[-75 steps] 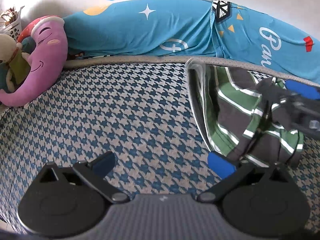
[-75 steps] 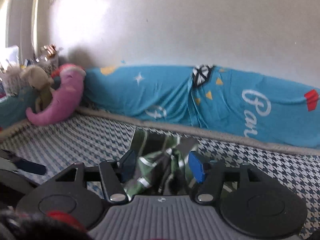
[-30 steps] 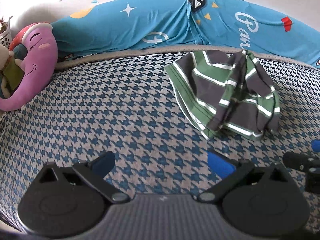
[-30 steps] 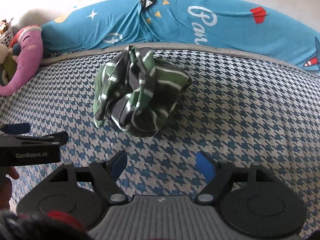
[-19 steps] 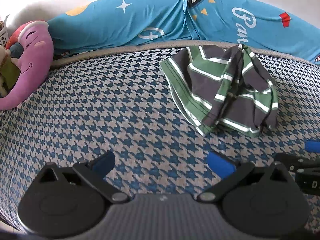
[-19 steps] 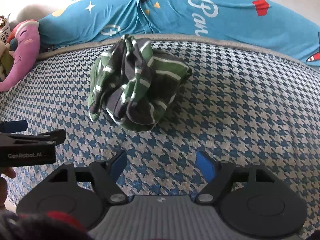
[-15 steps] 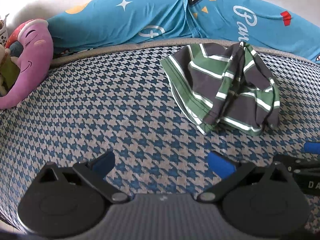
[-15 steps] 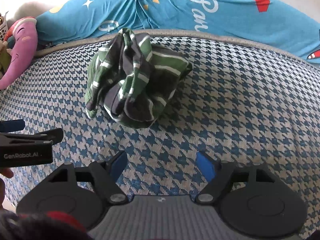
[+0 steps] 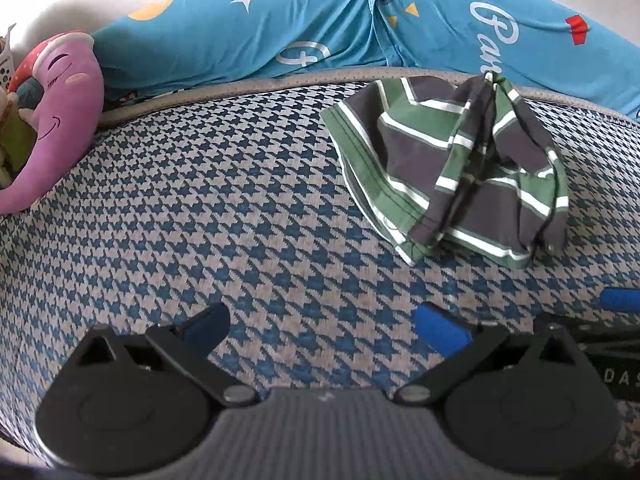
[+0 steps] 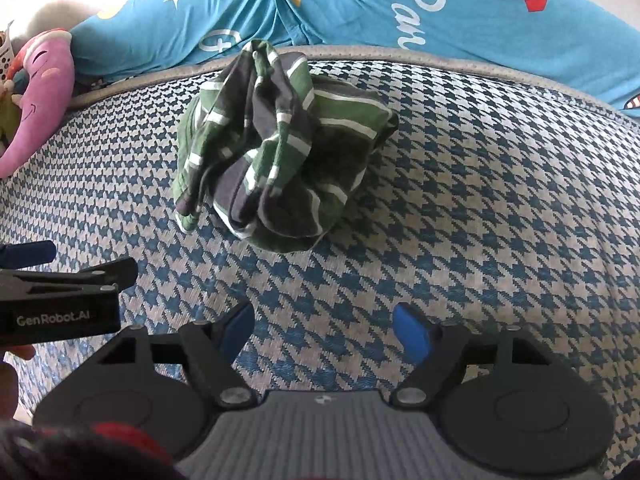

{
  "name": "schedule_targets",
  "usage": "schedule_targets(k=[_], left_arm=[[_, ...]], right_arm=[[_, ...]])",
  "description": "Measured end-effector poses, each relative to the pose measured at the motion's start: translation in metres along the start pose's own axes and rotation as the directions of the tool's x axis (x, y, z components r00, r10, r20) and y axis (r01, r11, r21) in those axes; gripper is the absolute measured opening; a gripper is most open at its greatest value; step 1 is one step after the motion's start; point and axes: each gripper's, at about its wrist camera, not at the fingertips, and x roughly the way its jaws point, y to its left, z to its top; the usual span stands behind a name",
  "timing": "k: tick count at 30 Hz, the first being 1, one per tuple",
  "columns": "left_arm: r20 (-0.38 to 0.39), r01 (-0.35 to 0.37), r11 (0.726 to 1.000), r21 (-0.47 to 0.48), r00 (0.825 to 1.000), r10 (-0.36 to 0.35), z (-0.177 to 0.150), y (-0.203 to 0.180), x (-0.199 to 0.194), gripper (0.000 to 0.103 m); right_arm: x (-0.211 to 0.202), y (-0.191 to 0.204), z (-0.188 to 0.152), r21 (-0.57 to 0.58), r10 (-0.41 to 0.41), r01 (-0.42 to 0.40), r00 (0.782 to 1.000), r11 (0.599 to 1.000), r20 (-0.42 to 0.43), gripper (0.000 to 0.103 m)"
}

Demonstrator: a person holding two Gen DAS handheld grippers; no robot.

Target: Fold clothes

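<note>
A green, grey and white striped garment (image 9: 452, 168) (image 10: 276, 160) lies crumpled in a heap on the blue-and-white houndstooth bed cover (image 9: 240, 208), toward the far edge. My left gripper (image 9: 324, 326) hovers open over bare cover, short of the heap and to its left. My right gripper (image 10: 324, 330) also stands open, nothing between its fingers, a short way in front of the heap. From the right wrist view the left gripper (image 10: 52, 280) shows at the left edge; in the left wrist view the right gripper's blue pad (image 9: 620, 300) shows at the right.
A long blue bolster (image 9: 320, 28) (image 10: 360, 8) with white lettering runs along the wall behind the bed. A pink plush toy (image 9: 56, 112) (image 10: 36, 92) lies at the far left. A hand (image 10: 10, 372) holds the left gripper.
2.5 s ago the right gripper held the striped garment up in the air; it has since let go, and the garment lies in a heap. Both grippers have pulled back and stand open.
</note>
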Motion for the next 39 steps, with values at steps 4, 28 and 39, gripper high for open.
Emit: schedule_targets(k=[4, 28, 39], left_arm=[[0.001, 0.004, 1.000, -0.001, 1.000, -0.004, -0.001, 0.001, -0.001, 0.103], [0.012, 0.010, 1.000, -0.001, 1.000, -0.010, 0.000, 0.001, -0.001, 0.103], [0.023, 0.024, 0.999, 0.026, 0.999, -0.025, -0.002, -0.003, -0.003, 0.103]], right_arm=[[0.002, 0.001, 0.000, -0.003, 0.003, -0.003, 1.000, 1.000, -0.006, 0.077], [0.002, -0.002, 0.000, 0.002, -0.003, 0.003, 1.000, 1.000, 0.010, 0.077], [-0.002, -0.005, -0.003, 0.013, -0.018, 0.018, 1.000, 1.000, 0.018, 0.077]])
